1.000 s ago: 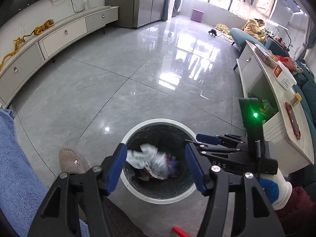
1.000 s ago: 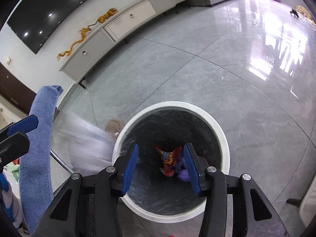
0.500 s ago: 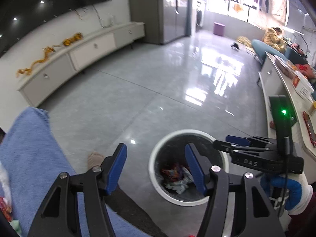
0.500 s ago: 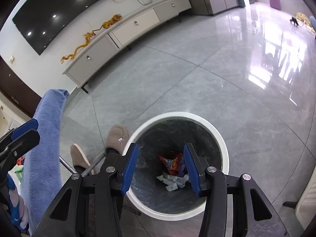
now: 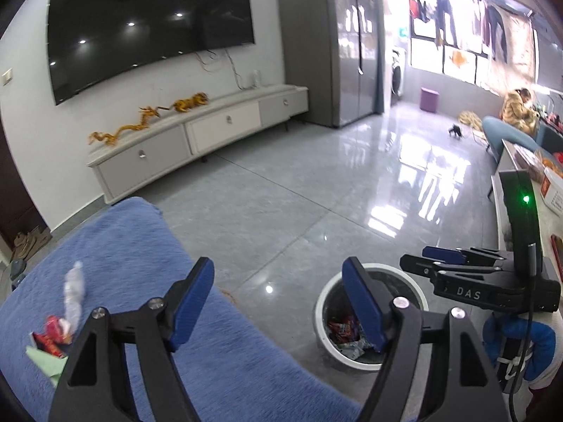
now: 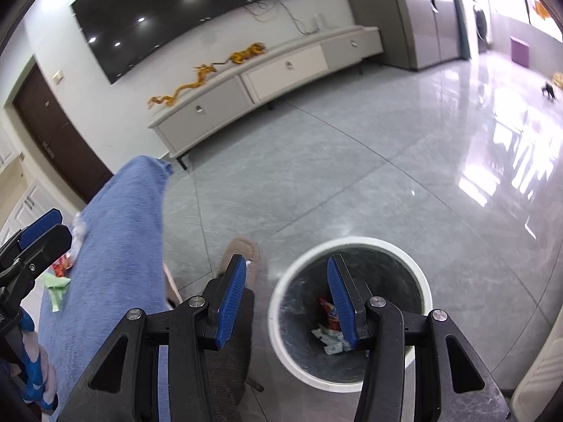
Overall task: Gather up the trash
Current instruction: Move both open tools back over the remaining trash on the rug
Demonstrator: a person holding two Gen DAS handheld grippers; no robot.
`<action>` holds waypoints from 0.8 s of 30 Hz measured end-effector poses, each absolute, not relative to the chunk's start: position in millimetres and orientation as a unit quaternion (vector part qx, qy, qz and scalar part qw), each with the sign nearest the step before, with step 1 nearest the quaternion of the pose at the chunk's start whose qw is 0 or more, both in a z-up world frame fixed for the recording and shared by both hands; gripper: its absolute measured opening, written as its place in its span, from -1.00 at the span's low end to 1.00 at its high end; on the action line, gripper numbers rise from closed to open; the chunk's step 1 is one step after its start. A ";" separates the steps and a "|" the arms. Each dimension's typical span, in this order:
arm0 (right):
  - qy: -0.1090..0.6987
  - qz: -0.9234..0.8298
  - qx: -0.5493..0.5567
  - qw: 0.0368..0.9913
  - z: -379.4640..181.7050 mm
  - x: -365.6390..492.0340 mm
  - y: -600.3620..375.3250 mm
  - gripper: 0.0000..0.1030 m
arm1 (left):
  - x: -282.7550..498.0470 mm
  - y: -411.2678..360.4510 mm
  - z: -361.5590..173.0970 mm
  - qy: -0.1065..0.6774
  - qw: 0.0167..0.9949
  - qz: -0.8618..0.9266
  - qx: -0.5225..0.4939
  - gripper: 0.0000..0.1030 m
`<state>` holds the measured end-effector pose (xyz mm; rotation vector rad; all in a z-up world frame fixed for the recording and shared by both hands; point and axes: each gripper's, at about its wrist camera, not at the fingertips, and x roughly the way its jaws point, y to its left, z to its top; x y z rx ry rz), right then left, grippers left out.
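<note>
A white-rimmed round bin (image 5: 354, 362) stands on the grey floor with red and white wrappers (image 5: 343, 330) inside. My left gripper (image 5: 278, 302) hangs above the blue cloth (image 5: 140, 274), left of the bin, its jaws opening with nothing between them. On the cloth lie a crumpled clear plastic piece (image 5: 74, 290), a red wrapper (image 5: 52, 334) and green paper (image 5: 44, 358). My right gripper (image 6: 286, 302) is open and empty, high over the bin (image 6: 352, 242) and the wrappers (image 6: 330, 330) in it. The right gripper (image 5: 422, 260) also shows in the left wrist view.
A slippered foot (image 6: 242, 253) rests between the cloth and the bin. A long low TV cabinet (image 5: 197, 133) lines the far wall under a large screen. A white table (image 5: 549, 211) with items runs along the right. A person (image 5: 517, 105) sits far back.
A white wrapper dropped into the bin. Both grippers rose away from the bin, and the left one swung over the blue cloth while its jaws widened.
</note>
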<state>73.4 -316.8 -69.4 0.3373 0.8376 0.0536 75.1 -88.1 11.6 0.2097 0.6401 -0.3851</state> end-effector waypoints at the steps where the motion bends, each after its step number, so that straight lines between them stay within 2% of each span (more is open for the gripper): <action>1: 0.401 0.030 0.158 0.902 -64.3 73.1 -312.6 -0.07 | 72.0 -82.0 14.7 0.308 0.928 -0.184 0.099 0.44; 15: 0.356 0.092 0.086 0.926 7.2 55.6 -230.0 -0.06 | 22.7 1.6 46.7 0.256 0.956 -0.129 0.058 0.44; 24: 0.334 0.138 0.043 0.931 38.4 48.2 -167.3 0.03 | 1.1 79.4 33.1 0.261 0.963 -0.066 0.028 0.45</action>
